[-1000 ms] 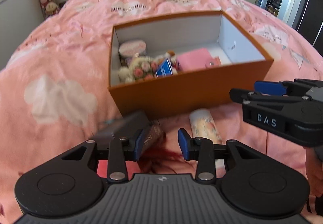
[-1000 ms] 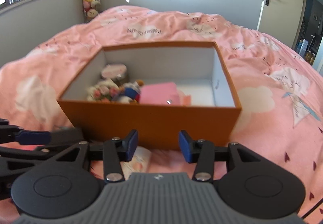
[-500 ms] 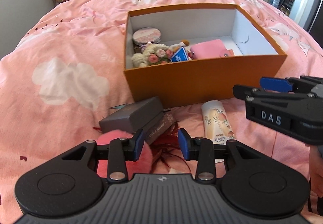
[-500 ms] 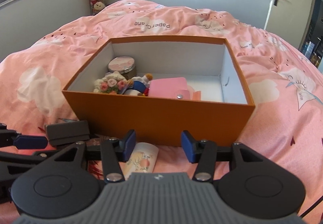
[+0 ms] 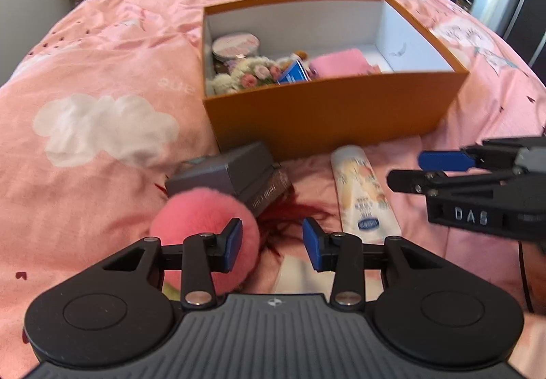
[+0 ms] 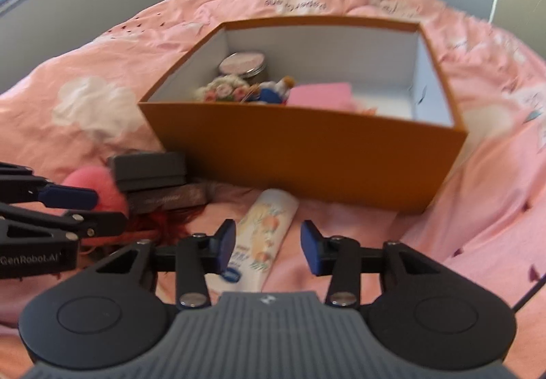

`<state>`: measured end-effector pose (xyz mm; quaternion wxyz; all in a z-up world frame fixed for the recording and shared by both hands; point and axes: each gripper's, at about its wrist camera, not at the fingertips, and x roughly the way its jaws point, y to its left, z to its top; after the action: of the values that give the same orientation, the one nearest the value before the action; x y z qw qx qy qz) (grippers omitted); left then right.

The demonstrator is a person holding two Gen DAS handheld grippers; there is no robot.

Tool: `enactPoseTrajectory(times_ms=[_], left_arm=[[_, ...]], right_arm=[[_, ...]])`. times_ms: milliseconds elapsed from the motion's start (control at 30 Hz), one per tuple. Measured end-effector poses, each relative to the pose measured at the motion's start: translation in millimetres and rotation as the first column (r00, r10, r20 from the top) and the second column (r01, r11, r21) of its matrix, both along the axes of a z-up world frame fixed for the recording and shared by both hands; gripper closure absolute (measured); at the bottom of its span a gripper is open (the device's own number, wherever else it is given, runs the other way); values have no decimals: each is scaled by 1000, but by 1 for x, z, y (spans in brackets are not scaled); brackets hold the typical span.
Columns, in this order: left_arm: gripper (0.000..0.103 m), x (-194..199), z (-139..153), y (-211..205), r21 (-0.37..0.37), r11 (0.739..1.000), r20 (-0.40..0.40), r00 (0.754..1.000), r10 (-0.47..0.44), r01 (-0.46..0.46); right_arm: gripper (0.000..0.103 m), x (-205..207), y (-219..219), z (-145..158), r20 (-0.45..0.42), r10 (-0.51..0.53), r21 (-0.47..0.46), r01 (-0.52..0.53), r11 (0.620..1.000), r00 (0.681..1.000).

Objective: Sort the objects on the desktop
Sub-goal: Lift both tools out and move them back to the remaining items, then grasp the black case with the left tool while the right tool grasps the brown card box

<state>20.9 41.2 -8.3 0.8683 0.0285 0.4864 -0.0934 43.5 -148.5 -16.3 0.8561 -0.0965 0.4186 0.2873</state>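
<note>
Both cameras had tipped further down since a second before, bringing one pink pompom (image 5: 201,218) into view. Beside it lay two stacked dark boxes (image 5: 228,174), then one peach-printed tube (image 5: 361,194), all before one orange box (image 5: 327,116). Left gripper (image 5: 272,244) was open and empty; right gripper (image 6: 268,247), its jaws just closing slightly, hung open over the tube.

Pink bed (image 5: 102,78) with orange box (image 5: 327,112), tube (image 5: 361,194), pompom (image 5: 201,218).
</note>
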Motion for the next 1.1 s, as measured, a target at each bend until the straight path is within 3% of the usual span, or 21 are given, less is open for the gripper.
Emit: enactPoseTrajectory(times_ms=[133,233,267,333,467,533,633,867,1000,1100], left_arm=[[57,-3,-9,7,-4,999,-29,999,36,-36],[57,-9,-3,13,3,996,30,996,85,-85],[52,-9,-1,14,17,996,55,994,91,-92],[45,-8,2,14,66,995,93,994,65,-72],[45,4,4,11,157,987,129,991,-37,17],[45,11,1,0,256,960,112,983,-143,111],[45,14,-8,-16,377,892,97,947,-305,249],[45,26,-37,-33,471,791,7,895,-447,391],[45,37,-47,-27,494,785,-17,907,-420,373],[45,38,-46,-20,498,788,-14,912,-410,362]], right_arm=[[59,0,0,-9,-59,29,21,-28,999,998],[59,2,0,-17,-89,18,11,-17,1000,996],[59,4,1,-20,-101,17,9,-16,1000,995],[59,8,3,-24,-127,17,17,-15,1000,992],[59,15,10,-27,-158,26,40,-20,999,987],[59,17,15,-27,-162,39,36,-34,999,986],[59,19,22,-29,-172,47,28,-42,999,984],[59,20,32,-32,-182,73,24,-70,997,981],[58,27,36,-34,-209,88,60,-77,995,974],[58,40,39,-36,-281,81,141,-42,989,956]])
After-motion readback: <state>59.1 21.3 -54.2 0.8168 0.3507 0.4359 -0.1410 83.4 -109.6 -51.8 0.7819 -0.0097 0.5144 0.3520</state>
